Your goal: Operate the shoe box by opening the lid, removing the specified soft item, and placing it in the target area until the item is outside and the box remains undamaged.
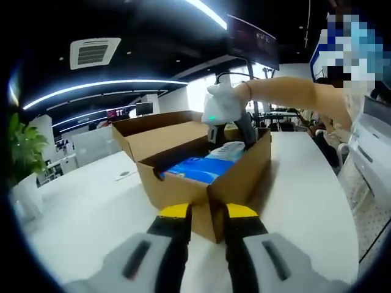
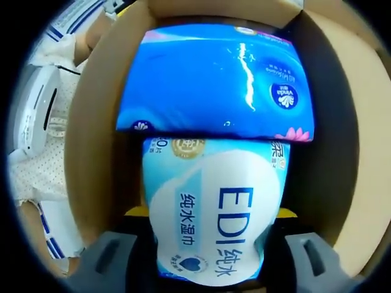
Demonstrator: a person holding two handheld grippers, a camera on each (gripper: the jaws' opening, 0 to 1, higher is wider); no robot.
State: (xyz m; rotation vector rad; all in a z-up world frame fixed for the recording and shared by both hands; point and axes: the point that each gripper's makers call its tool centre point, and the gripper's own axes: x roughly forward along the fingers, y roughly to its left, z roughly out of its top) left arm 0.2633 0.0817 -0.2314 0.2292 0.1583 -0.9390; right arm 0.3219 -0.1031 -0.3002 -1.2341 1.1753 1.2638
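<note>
While my right gripper (image 2: 211,256) sits inside the open shoe box (image 1: 183,177), fingers clenched on the wet-wipes pack (image 2: 214,207) lengthwise between them, my left gripper (image 1: 204,223) hangs released just outside the box corner.

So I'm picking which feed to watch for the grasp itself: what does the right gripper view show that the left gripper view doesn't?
Right gripper view: the right tool closed around the pale wet-wipe pack, whose printed label is readable, with the dark blue tissue pack lying just beyond it.

Left gripper view: the left tool at the box's near corner, the white table, the open flaps, a plant and the person's arm.

Both: the cardboard box and both packs inside.
</note>
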